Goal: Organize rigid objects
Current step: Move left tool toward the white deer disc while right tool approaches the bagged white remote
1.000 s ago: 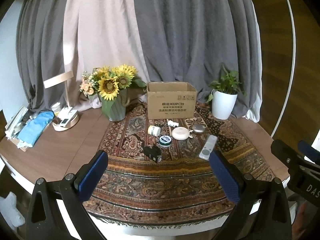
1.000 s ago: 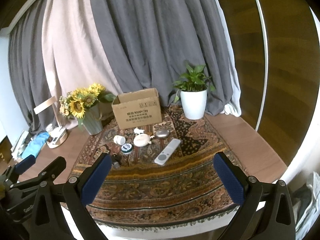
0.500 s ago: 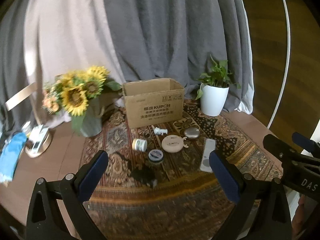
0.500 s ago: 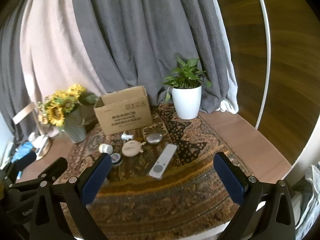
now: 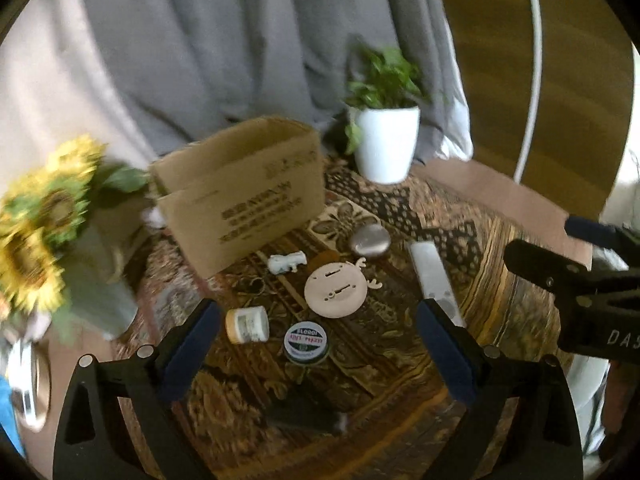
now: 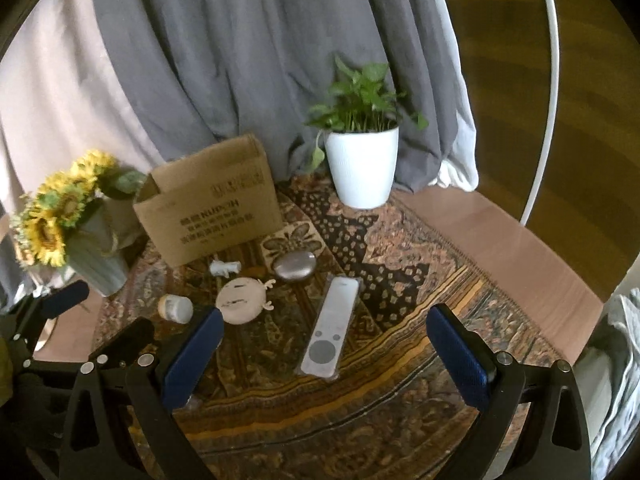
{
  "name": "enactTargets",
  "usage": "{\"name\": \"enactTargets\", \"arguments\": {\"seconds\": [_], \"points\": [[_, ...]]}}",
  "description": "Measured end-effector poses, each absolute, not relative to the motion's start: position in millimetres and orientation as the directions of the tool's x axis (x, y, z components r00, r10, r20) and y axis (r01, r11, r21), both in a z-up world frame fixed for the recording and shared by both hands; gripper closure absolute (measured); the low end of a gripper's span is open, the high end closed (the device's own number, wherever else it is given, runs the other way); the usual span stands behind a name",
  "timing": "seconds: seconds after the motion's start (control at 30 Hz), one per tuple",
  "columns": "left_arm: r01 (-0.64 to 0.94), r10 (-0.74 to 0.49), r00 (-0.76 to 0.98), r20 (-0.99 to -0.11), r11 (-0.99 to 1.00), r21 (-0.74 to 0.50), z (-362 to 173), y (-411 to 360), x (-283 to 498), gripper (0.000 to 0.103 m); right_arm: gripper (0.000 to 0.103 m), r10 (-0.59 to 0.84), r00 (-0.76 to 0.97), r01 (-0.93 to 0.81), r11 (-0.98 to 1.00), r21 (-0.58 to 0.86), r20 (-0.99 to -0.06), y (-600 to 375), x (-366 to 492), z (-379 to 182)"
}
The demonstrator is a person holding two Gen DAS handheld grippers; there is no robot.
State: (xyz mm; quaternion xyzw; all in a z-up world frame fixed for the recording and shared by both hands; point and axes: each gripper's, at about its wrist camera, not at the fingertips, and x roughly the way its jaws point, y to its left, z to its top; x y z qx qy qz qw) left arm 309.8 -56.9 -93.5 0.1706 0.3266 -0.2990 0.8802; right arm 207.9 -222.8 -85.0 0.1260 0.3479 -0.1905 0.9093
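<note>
Small objects lie on a patterned rug before an open cardboard box [image 5: 240, 196] [image 6: 208, 200]. Among them are a round green-labelled tin [image 5: 307, 340], a small cream jar [image 5: 247, 324] [image 6: 176, 308], a round beige disc with antlers [image 5: 336, 288] [image 6: 242, 300], a grey oval piece [image 5: 370, 240] [image 6: 295, 266], a white figurine [image 5: 286, 262] [image 6: 225, 267] and a white remote [image 5: 434, 284] [image 6: 330, 332]. A blurred black item [image 5: 304, 416] lies nearest me. My left gripper [image 5: 318, 354] hovers open over the tin. My right gripper [image 6: 324, 358] hovers open over the remote's near end.
A vase of sunflowers [image 5: 44, 232] [image 6: 68, 224] stands left of the box. A white potted plant [image 5: 384, 140] [image 6: 362, 160] stands at the back right before grey curtains. Bare wooden tabletop [image 6: 500, 236] shows right of the rug. A white lamp base [image 5: 28, 388] sits at far left.
Both grippers have moved forward and down toward the objects, which now look larger. The left view swung right and is blurred. Both stay open.
</note>
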Motion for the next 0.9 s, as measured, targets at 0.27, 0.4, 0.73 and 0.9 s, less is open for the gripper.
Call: {"name": "enactTargets", "arguments": {"seconds": [0.27, 0.4, 0.73, 0.9], "points": [[0.774, -0.479, 0.491, -0.728, 0.622, 0.113, -128.9, -78.8, 353.5, 0.007, 0.002, -0.279, 0.623, 0.492, 0.866, 0.089, -0.731, -224.1, 244.4, -126.3], [0.819, -0.494, 0.432, -0.754, 0.565, 0.099, -146.9, -88.8, 371.8, 0.009, 0.005, -0.296, 0.591, 0.53, 0.844, 0.085, -0.75, -228.1, 260.1, -145.8], [0.872, -0.482, 0.332, -0.811, 0.484, 0.069, -183.6, -106.6, 396.3, 0.015, 0.009, -0.285, 0.509, 0.569, 0.819, 0.069, -0.812, -234.7, 286.4, -187.8], [0.879, -0.458, 0.277, -0.845, 0.475, 0.031, -199.9, -114.2, 405.2, 0.018, 0.01, -0.275, 0.482, 0.584, 0.808, 0.072, -0.832, -240.6, 291.1, -203.9]]}}
